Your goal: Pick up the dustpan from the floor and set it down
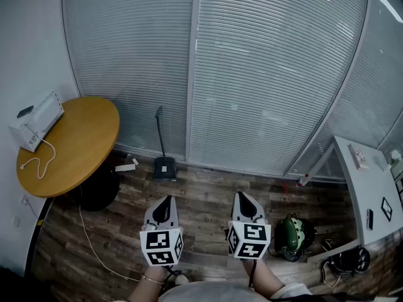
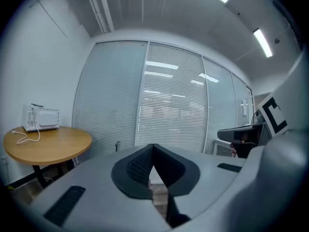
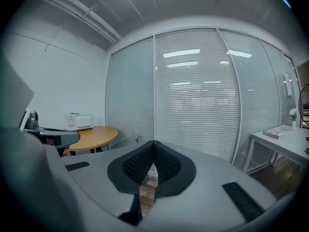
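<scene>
Ahead of us the wooden floor [image 1: 201, 201] lies bare up to the dustpan [image 1: 164, 168] by the blinded glass wall [image 1: 252, 74], while a round table [image 1: 82, 137] and trailing cable [image 1: 90, 242] crowd our left, a green object [image 1: 291, 233] and white desk [image 1: 356, 190] our right.

Dark wood-plank floor [image 1: 208, 197], matt and grainy. Round table [image 1: 82, 137], smooth orange wood top with a soft sheen. Dustpan [image 1: 164, 168], dark plastic. Left gripper [image 2: 153, 146], matt grey plastic shell, rough dimpled black pads [image 2: 139, 166].

Black dustpan [image 1: 164, 168], orange table [image 1: 82, 137], wood-grain brown floor [image 1: 201, 200]
</scene>
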